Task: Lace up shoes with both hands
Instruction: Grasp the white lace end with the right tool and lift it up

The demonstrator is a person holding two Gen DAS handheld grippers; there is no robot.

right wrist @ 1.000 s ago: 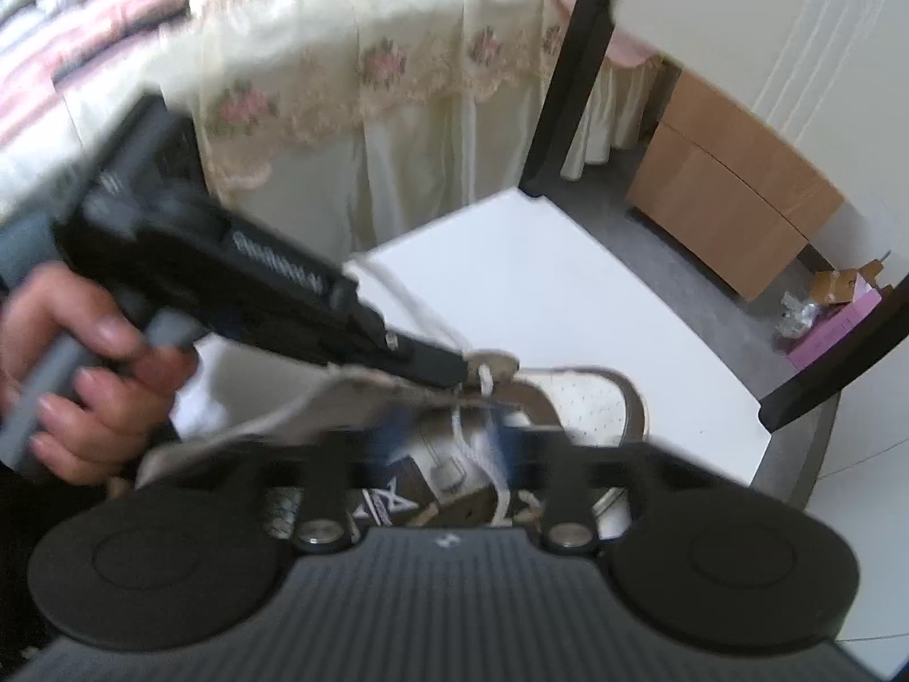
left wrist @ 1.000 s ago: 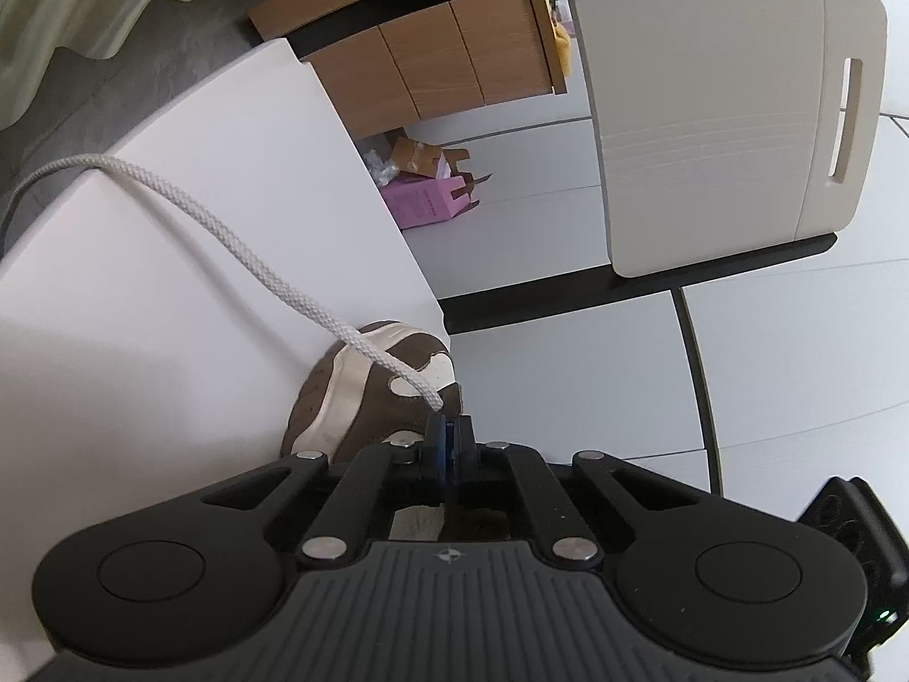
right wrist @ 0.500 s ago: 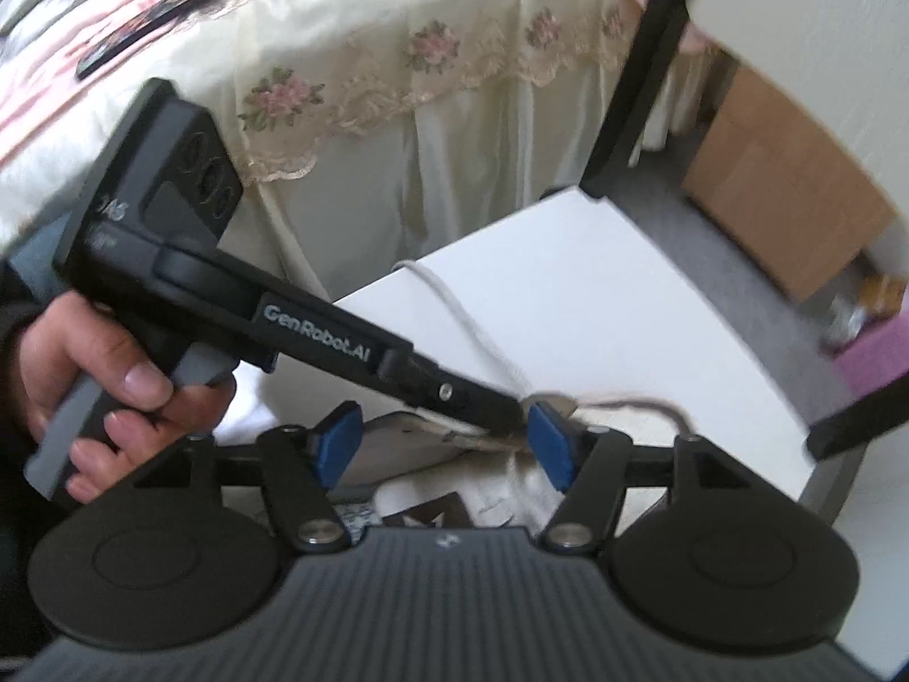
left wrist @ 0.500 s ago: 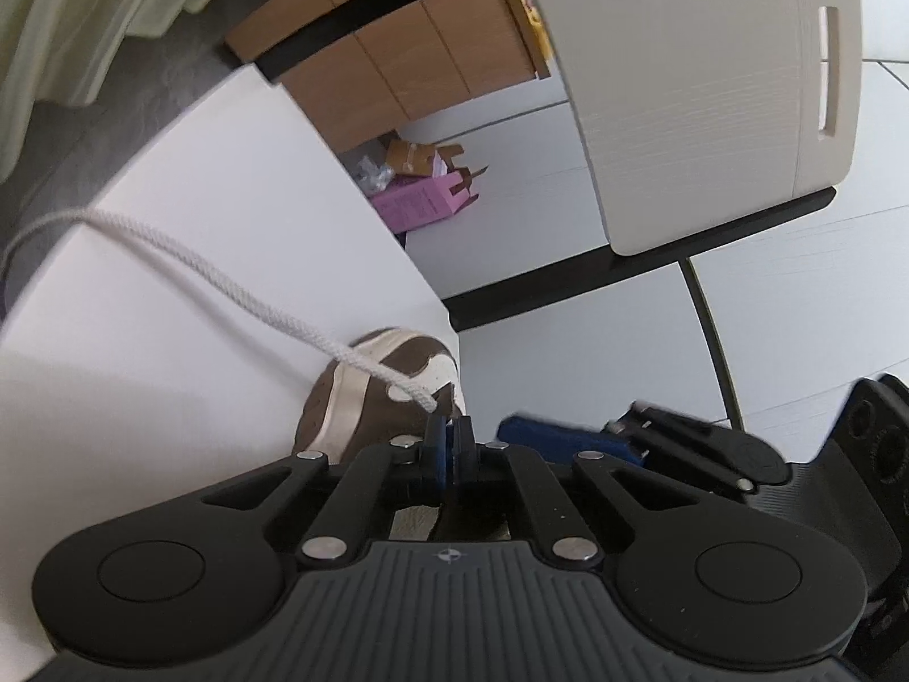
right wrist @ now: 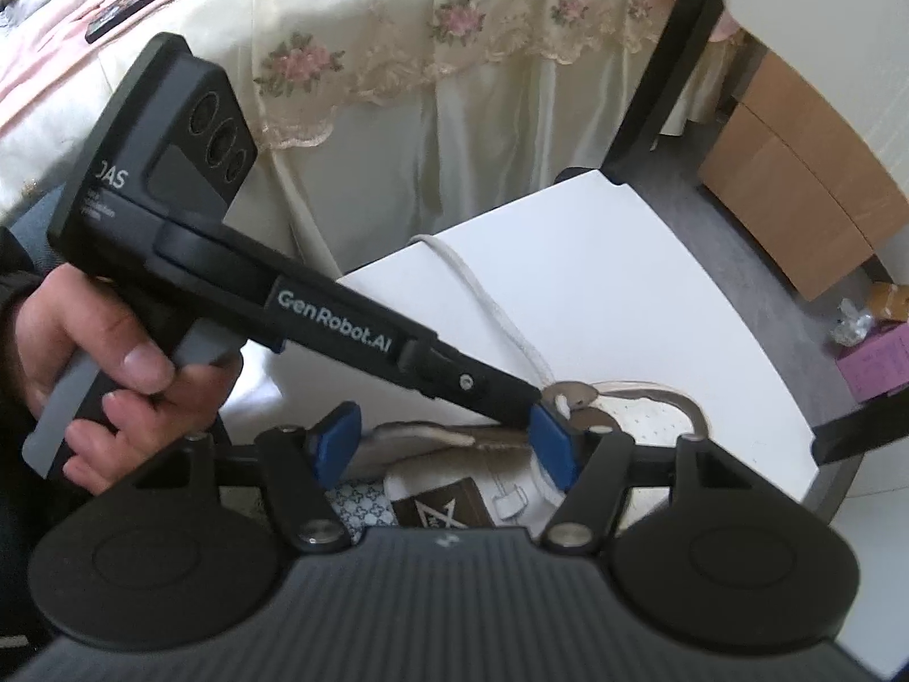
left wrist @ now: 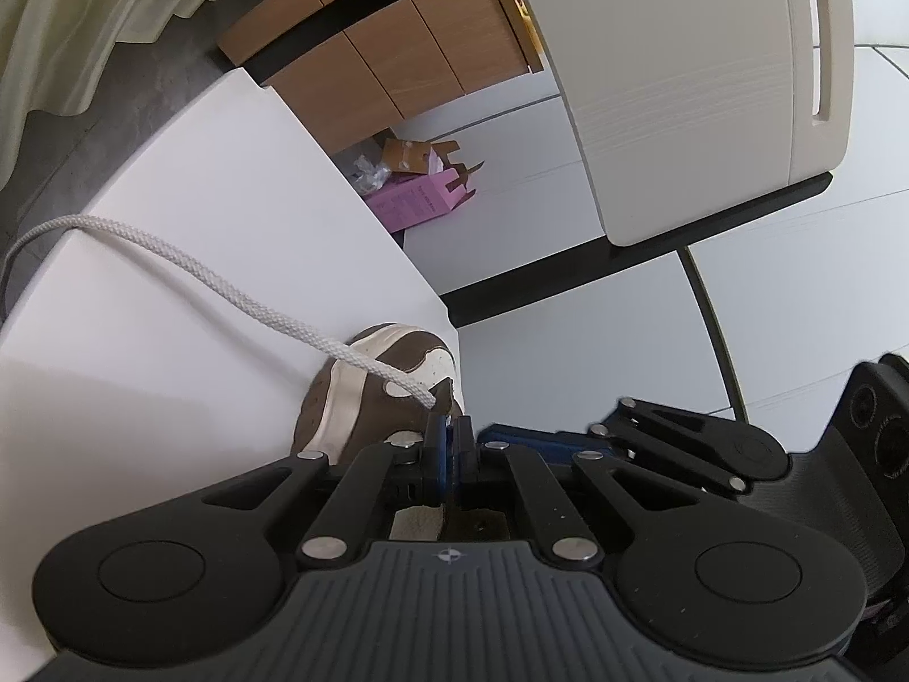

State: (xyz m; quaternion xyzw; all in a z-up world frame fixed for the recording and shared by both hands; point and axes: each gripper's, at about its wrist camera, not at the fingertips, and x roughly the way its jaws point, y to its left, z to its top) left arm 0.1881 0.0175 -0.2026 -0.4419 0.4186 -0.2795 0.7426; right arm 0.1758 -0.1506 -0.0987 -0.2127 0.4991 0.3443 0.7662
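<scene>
1. Shoe (right wrist: 642, 415): one, brown and white, on the white table (right wrist: 625, 284).
2. Lace (left wrist: 187, 273): one white cord, running from the shoe to the far left table edge.
3. Grippers: two, the left gripper (left wrist: 449, 426) and the right gripper (right wrist: 443, 443).
4. Hand (right wrist: 108, 352): one, at the near left, around the left gripper's handle.
5. Pink carton (left wrist: 420, 199): one, on the far floor.
6. Wooden cabinet (left wrist: 386, 51): one, far side.
7. Bed (right wrist: 397, 28): one, with a floral valance.

Shoe (right wrist: 636, 415) sits on tabletop (right wrist: 596, 261) near its edge, lace (right wrist: 488, 295) trailing across tabletop, bed (right wrist: 454, 57) behind.
</scene>
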